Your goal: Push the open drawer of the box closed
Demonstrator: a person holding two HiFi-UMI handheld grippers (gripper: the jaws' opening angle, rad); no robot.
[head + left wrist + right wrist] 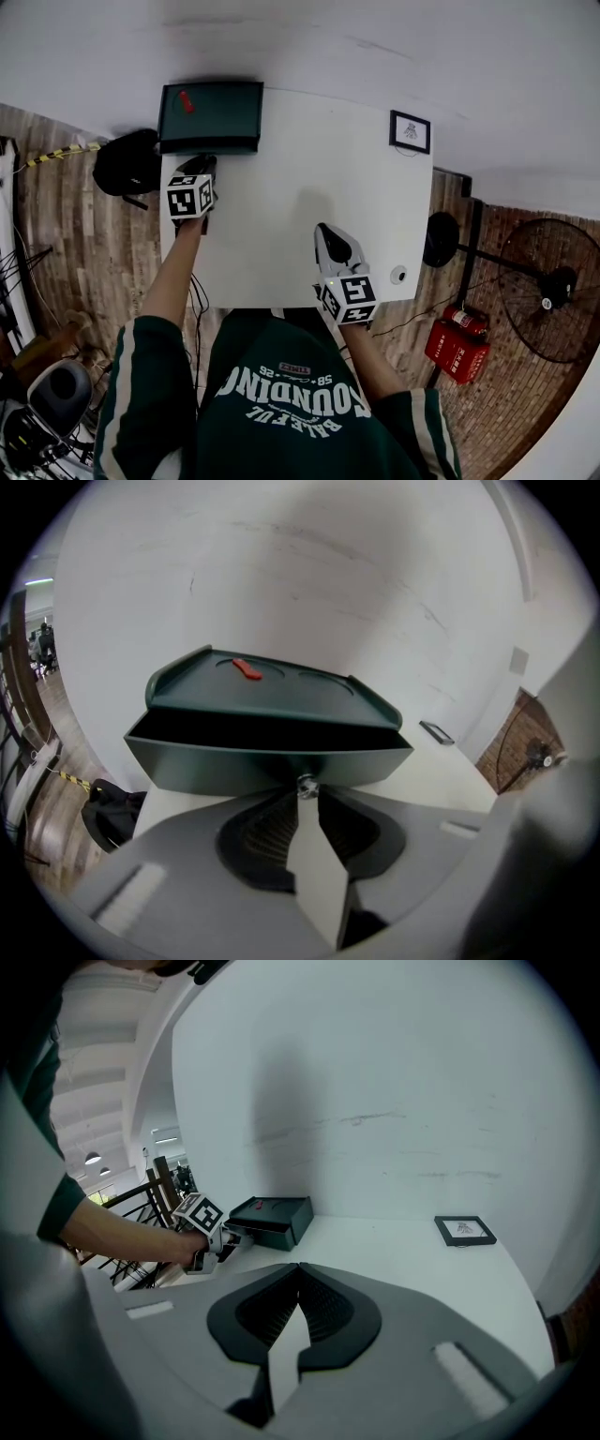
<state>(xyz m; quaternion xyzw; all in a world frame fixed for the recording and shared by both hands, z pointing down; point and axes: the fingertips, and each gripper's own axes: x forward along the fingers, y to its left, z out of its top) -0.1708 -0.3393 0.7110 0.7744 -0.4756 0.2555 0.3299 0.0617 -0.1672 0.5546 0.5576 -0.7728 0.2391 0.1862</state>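
A dark green box [211,112] stands at the far left corner of the white table [281,234], with a small red piece [187,100] on its lid. Its drawer [267,766] is pulled out, a dark gap showing behind the front panel. In the left gripper view a small silver knob [306,782] on the drawer front sits between the jaw tips of my left gripper [306,789], which close on it. In the head view, my left gripper [204,161] meets the drawer front. My right gripper [323,228] hovers over the table's near middle, shut and empty, far from the box [272,1218].
A black-framed picture [410,131] lies at the table's far right corner and a small white round thing [398,275] near the right front edge. Off the table are a black bag [127,161] on the left and a red extinguisher [457,342] and fan [548,286] on the right.
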